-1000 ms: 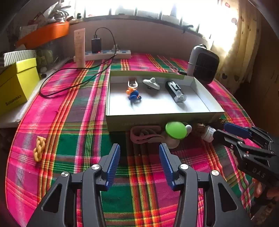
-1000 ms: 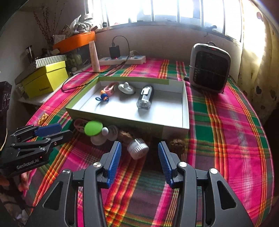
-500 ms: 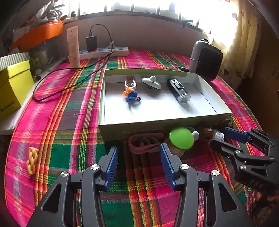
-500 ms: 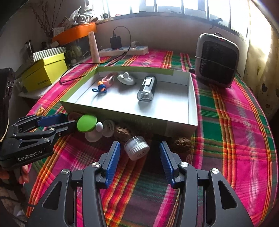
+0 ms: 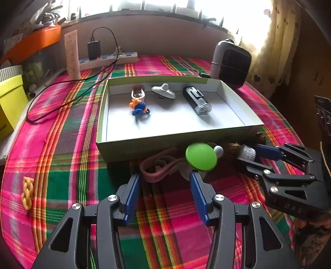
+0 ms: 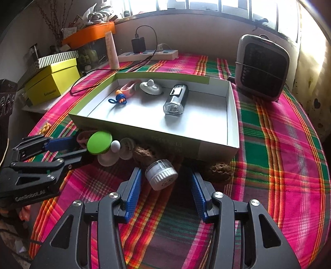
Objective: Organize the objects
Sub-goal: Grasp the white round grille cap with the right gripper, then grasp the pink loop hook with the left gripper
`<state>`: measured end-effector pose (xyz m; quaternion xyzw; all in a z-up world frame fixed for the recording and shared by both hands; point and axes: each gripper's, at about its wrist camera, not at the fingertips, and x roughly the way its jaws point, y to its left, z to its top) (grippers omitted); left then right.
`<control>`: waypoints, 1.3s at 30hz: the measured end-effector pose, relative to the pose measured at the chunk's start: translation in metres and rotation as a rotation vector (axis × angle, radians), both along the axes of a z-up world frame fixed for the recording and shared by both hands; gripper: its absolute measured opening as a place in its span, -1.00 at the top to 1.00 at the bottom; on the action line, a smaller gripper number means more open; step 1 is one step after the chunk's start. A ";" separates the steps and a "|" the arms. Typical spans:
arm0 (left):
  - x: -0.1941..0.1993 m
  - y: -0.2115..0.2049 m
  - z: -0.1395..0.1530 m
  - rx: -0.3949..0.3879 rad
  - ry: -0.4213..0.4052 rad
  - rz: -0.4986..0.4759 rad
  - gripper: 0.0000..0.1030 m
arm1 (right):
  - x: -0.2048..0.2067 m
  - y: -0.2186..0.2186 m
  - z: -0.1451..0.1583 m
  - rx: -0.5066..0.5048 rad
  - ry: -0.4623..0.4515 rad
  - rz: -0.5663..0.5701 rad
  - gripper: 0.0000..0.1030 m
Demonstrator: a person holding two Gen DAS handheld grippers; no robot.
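Pickup stage beside the box (image 6: 231, 115): right gripper (image 6: 165, 186) closing unpressed around the white cap (image 6: 161, 175); left gripper (image 5: 164, 186) wide, empty (lift next).

Domestic room, table set beneath a window (image 6: 206, 6). A plaid tablecloth (image 6: 279, 128), patterned curtain (image 5: 275, 41), small heater (image 6: 262, 66) and power strip (image 6: 149, 54) with a plugged charger (image 6: 138, 44) indicate a home. Boxes (image 6: 53, 82) crowd a side shelf.
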<state>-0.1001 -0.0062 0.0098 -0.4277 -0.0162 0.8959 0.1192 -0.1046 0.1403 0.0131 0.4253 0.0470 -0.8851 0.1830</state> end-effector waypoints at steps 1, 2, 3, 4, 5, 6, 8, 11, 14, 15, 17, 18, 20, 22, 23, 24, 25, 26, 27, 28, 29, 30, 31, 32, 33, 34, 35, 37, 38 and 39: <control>0.001 0.000 0.000 0.005 -0.003 -0.007 0.09 | 0.000 0.001 0.000 -0.005 0.000 0.000 0.12; 0.003 0.000 0.000 0.015 -0.010 -0.012 0.09 | 0.000 0.001 0.000 -0.008 -0.001 0.002 0.19; 0.004 -0.001 0.000 0.021 -0.013 -0.016 0.09 | 0.000 0.002 0.000 -0.010 -0.002 0.003 0.23; 0.006 0.000 0.000 0.025 -0.013 -0.023 0.09 | 0.000 0.002 0.000 -0.011 -0.002 0.005 0.26; 0.009 0.000 0.001 0.028 -0.013 -0.027 0.09 | 0.000 0.002 0.000 -0.012 -0.001 0.007 0.31; 0.010 0.000 0.001 0.032 -0.012 -0.032 0.09 | 0.000 0.002 0.000 -0.014 -0.001 0.008 0.32; 0.014 0.001 0.002 0.051 -0.017 -0.049 0.09 | 0.001 0.002 0.000 -0.017 -0.001 0.008 0.34; 0.017 0.000 0.002 0.047 -0.015 -0.056 0.09 | 0.001 0.003 0.001 -0.020 0.000 0.010 0.36; 0.012 -0.005 0.004 0.010 0.000 -0.022 0.09 | 0.001 0.005 0.001 -0.025 -0.002 0.007 0.36; 0.010 -0.007 0.005 0.005 0.009 -0.015 0.09 | 0.002 0.005 0.002 -0.026 -0.001 0.007 0.36; 0.006 -0.008 0.006 -0.002 0.017 -0.011 0.09 | 0.003 0.006 0.002 -0.030 -0.003 0.012 0.36; 0.004 -0.007 0.006 -0.010 0.020 -0.013 0.09 | 0.003 0.006 0.002 -0.030 -0.003 0.012 0.36; -0.001 -0.006 0.005 -0.031 0.021 -0.015 0.09 | 0.003 0.007 0.002 -0.029 -0.004 0.010 0.36; -0.004 -0.004 0.005 -0.053 0.022 -0.019 0.09 | 0.004 0.008 0.002 -0.031 -0.005 0.012 0.36; -0.006 -0.003 0.004 -0.061 0.022 -0.019 0.09 | 0.004 0.008 0.002 -0.030 -0.006 0.012 0.36; -0.007 -0.002 0.004 -0.066 0.022 -0.024 0.09 | 0.004 0.008 0.002 -0.029 -0.007 0.013 0.36; -0.009 -0.001 0.003 -0.071 0.021 -0.032 0.09 | 0.004 0.008 0.001 -0.029 -0.008 0.014 0.36; -0.010 0.001 0.002 -0.085 0.020 -0.039 0.09 | 0.004 0.009 0.001 -0.029 -0.010 0.015 0.36; -0.012 0.003 0.002 -0.097 0.022 -0.045 0.09 | 0.004 0.008 0.001 -0.029 -0.010 0.015 0.36; -0.012 0.004 0.001 -0.099 0.022 -0.052 0.09 | 0.004 0.009 0.001 -0.030 -0.010 0.014 0.36; -0.014 0.005 0.001 -0.100 0.018 -0.059 0.09 | 0.004 0.009 0.001 -0.032 -0.011 0.013 0.36; -0.015 0.006 0.000 -0.100 0.017 -0.063 0.09 | 0.004 0.009 0.001 -0.032 -0.010 0.013 0.36; -0.016 0.007 -0.001 -0.100 0.015 -0.068 0.09 | 0.004 0.009 0.001 -0.032 -0.010 0.012 0.36; -0.018 0.008 -0.002 -0.103 0.012 -0.068 0.09 | 0.004 0.009 0.001 -0.033 -0.011 0.011 0.36; -0.019 0.008 -0.003 -0.102 0.009 -0.068 0.09 | 0.004 0.009 0.001 -0.034 -0.011 0.010 0.36; -0.019 0.007 -0.003 -0.092 0.011 -0.066 0.09 | 0.003 0.010 0.001 -0.036 -0.012 0.010 0.36; -0.020 0.005 -0.003 -0.078 0.008 -0.062 0.09 | 0.003 0.010 0.001 -0.037 -0.012 0.009 0.36; -0.020 0.002 -0.003 -0.054 0.006 -0.056 0.11 | 0.003 0.010 0.001 -0.037 -0.012 0.010 0.36; -0.020 0.000 -0.003 -0.047 0.006 -0.049 0.20 | 0.003 0.010 0.001 -0.036 -0.012 0.010 0.36; -0.019 -0.001 -0.002 -0.049 0.006 -0.040 0.31 | 0.003 0.010 0.001 -0.036 -0.012 0.010 0.36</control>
